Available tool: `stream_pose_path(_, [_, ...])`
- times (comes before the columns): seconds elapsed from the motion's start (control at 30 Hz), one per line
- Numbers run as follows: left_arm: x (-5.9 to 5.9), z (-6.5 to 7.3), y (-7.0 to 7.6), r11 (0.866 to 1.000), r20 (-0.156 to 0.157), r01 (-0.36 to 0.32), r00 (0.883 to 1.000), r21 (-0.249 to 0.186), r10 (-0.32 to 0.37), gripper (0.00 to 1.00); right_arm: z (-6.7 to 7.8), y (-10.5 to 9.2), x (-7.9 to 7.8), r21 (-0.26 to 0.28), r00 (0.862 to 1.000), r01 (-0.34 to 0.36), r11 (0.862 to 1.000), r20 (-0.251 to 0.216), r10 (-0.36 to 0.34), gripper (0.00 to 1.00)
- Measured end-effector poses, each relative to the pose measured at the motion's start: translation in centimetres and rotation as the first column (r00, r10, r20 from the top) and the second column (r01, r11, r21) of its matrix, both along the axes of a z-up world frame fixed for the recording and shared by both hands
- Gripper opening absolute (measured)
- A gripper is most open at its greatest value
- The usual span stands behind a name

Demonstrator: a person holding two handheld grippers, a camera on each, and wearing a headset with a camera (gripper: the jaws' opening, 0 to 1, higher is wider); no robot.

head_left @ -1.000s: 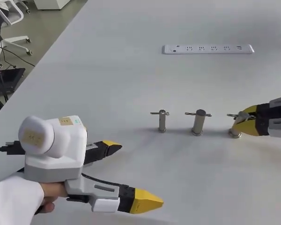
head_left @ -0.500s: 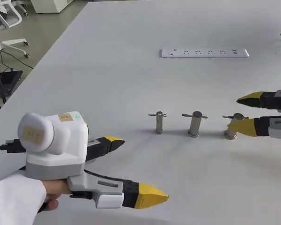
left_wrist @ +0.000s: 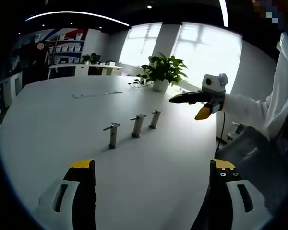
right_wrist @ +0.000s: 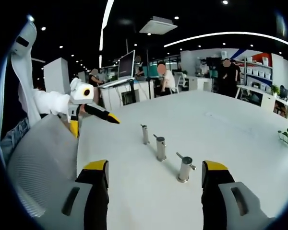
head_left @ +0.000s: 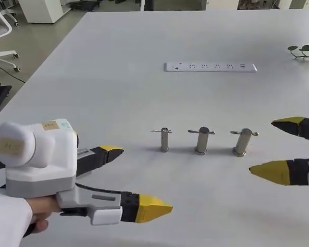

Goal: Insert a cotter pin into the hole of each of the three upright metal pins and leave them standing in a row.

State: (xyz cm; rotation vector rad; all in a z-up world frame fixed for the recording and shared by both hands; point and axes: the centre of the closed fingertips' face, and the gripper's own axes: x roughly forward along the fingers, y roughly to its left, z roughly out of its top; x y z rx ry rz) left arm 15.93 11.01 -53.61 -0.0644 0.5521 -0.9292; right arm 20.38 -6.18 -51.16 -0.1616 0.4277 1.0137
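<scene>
Currently left claw (head_left: 144, 180), right claw (head_left: 261, 145) both spread wide, clear of metal pins (head_left: 201, 140); power strip (head_left: 210, 67) beyond.

1. We see three metal pins standing in a row on the white table (head_left: 118, 87): left pin (head_left: 165, 142), middle pin (head_left: 201, 143), right pin (head_left: 240, 144).
2. A cotter pin (head_left: 161, 131) crosses each top.
3. Our left gripper (head_left: 136, 178) hovers at lower left, jaws spread.
4. Our right gripper (head_left: 269, 146) hangs beside the right pin, jaws apart, touching nothing.
5. A power strip (head_left: 210, 67) lies beyond.

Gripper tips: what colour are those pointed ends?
Yellow, with black just behind them. It shows best in the head view, on the left gripper.
</scene>
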Motion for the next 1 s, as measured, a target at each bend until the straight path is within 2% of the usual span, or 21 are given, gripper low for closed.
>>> stream_pose_path(0.2, [-0.1, 0.3, 0.6, 1.0, 0.02, -0.014, 1.0, 0.02, 0.014, 0.99, -0.6, -1.4, -1.1, 0.013, 0.997, 0.079, 0.997, -0.027, -0.078, 0.82])
stream_pose_path(0.33, [-0.1, 0.7, 0.9, 0.999, 0.031, -0.019, 0.999, 0.027, 0.018, 0.99, -0.8, -2.2, -1.4, 0.036, 0.989, 0.141, 0.989, -0.055, -0.139, 0.87])
stream_pose_path(0.53, [0.0, 0.8, 1.3, 0.999, 0.033, -0.023, 0.999, 0.035, 0.022, 0.99, -1.4, -2.5, -2.2, 0.036, 0.982, 0.175, 0.984, -0.081, -0.172, 0.94])
stream_pose_path(0.77, [0.0, -0.3, 1.4, 0.999, 0.001, -0.029, 1.0, 0.035, 0.029, 0.99, -2.3, -2.2, -2.8, 0.017, 0.978, 0.179, 0.984, -0.107, -0.176, 0.96])
stream_pose_path(1.0, [-0.3, -0.6, 1.2, 0.999, -0.023, -0.024, 0.999, 0.034, 0.025, 0.99, -3.1, -2.5, -3.7, 0.012, 0.969, 0.204, 0.979, -0.145, -0.2, 0.98])
